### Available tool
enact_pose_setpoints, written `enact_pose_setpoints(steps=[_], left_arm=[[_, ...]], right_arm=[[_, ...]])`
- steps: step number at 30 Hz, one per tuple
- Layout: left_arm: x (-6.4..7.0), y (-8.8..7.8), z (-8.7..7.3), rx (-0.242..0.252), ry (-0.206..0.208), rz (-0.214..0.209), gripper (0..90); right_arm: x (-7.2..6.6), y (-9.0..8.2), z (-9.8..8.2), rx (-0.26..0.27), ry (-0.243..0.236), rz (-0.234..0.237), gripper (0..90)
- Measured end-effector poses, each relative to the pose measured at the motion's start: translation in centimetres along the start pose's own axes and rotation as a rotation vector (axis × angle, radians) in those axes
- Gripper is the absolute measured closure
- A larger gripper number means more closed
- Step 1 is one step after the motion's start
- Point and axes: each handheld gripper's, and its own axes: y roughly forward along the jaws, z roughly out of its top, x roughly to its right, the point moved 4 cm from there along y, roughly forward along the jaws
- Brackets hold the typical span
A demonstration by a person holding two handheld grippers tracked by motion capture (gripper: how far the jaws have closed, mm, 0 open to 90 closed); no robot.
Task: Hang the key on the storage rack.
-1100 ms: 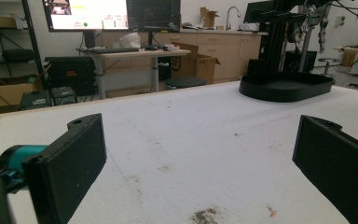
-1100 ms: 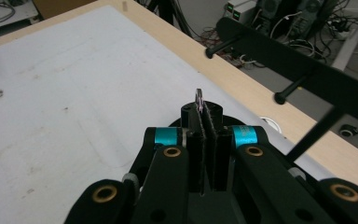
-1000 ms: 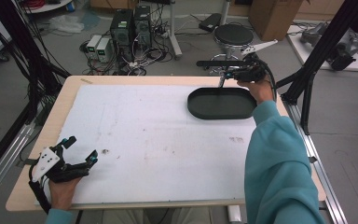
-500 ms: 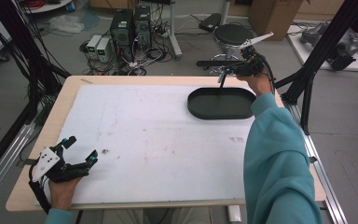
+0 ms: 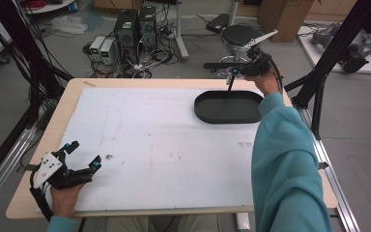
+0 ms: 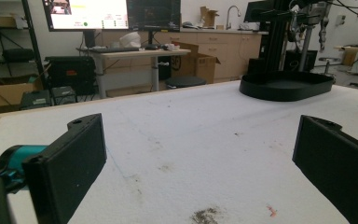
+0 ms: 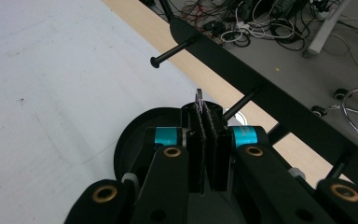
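At the far right of the table [image 5: 125, 82], over the white mat [image 5: 149, 145], the work is found. A black oval tray [image 5: 207, 117] lies there, empty as far as can be seen. Just beyond it a black rack bar [image 7: 279, 105] with pegs runs along the table's far edge.

The right gripper [image 7: 209, 116] is held above the tray's far rim, jaws pressed together on a thin metal piece [image 7: 198, 97], seemingly a ring; only its top edge is seen. Hanging is judged to be the step.
- The ring's hole is to be lined up with the near peg [image 7: 241, 103] and slid on squarely before release.
- The peg's head and the bar may snag the jaws.

The left gripper [image 5: 83, 153] rests at the near left, jaws wide apart, well clear.
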Motion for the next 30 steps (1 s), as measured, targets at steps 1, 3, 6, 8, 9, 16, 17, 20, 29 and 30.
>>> enact_pose_setpoints(steps=[1,3,6,8,9,16,17,20,29,30], left_arm=[[0.0,0.0,0.0,-0.002,0.002,-0.001,3.1],[0.0,0.0,0.0,-0.003,0.004,0.0,3.1],[0.0,0.0,0.0,-0.003,0.003,0.0,3.1],[0.0,0.0,0.0,-0.002,0.002,0.0,3.1],[0.0,0.0,0.0,-0.002,0.003,0.0,3.1],[0.0,0.0,0.0,-0.002,0.003,0.0,3.1],[0.0,0.0,0.0,-0.002,0.003,0.0,3.1],[0.0,0.0,0.0,-0.003,0.004,-0.001,3.1],[0.0,0.0,0.0,-0.002,0.003,0.0,3.1],[0.0,0.0,0.0,-0.002,0.003,-0.001,3.1]], right_arm=[[0.0,0.1,-0.1,-0.013,-0.001,-0.002,88.6],[0.1,0.3,-0.2,-0.024,-0.009,-0.009,88.7],[0.2,0.3,-0.2,-0.022,-0.004,-0.014,88.6],[0.3,0.3,-0.3,-0.032,-0.011,-0.018,88.6],[0.3,0.3,-0.3,-0.037,-0.004,-0.023,88.6],[0.7,0.4,-0.5,-0.037,-0.001,-0.027,88.6],[0.7,0.4,-0.5,-0.035,0.002,-0.026,88.6],[0.8,0.5,-0.5,-0.033,-0.001,-0.03,88.6],[1.3,0.6,-0.6,-0.028,0.01,-0.036,88.6],[1.3,0.7,-0.6,-0.027,0.007,-0.037,88.5]])
